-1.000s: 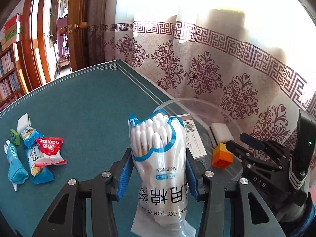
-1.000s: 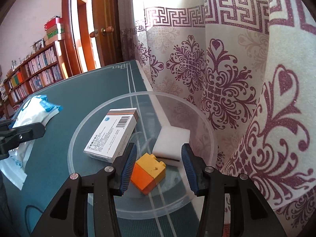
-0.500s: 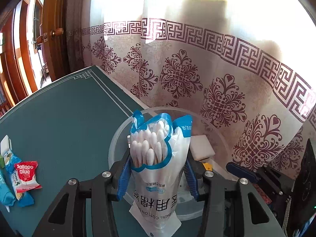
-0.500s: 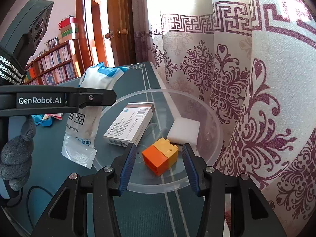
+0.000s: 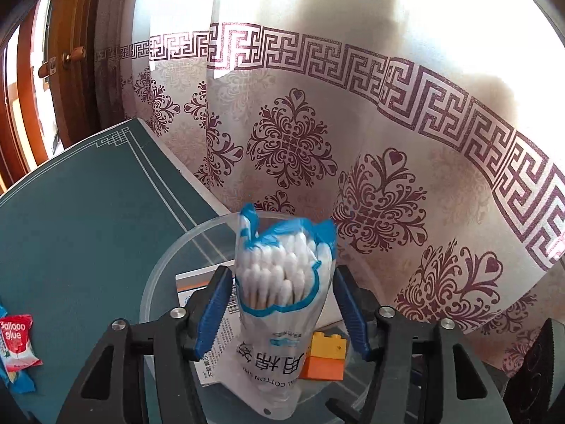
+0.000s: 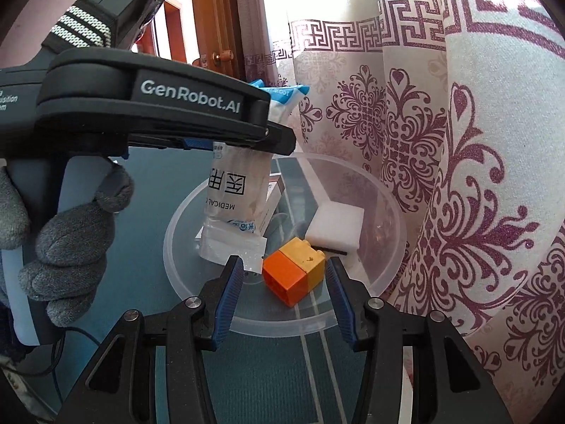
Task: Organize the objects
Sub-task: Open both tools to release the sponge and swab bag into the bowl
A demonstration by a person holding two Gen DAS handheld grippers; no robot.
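Teal table: left gripper point(image 5: 282, 312), jaws just opening around the clear cotton-swab bag point(image 5: 282, 304); it could topple outside the clear plastic bowl point(image 6: 370, 296)

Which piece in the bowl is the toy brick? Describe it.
Find the clear plastic bowl beside the patterned curtain. Near its front lies the toy brick, next to a white sponge and a cotton swab bag. It alone is half orange, half yellow.

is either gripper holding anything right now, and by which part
Neither. The left gripper has just been opening; its fingers stand clear of the cotton swab bag between them. The right gripper is empty.
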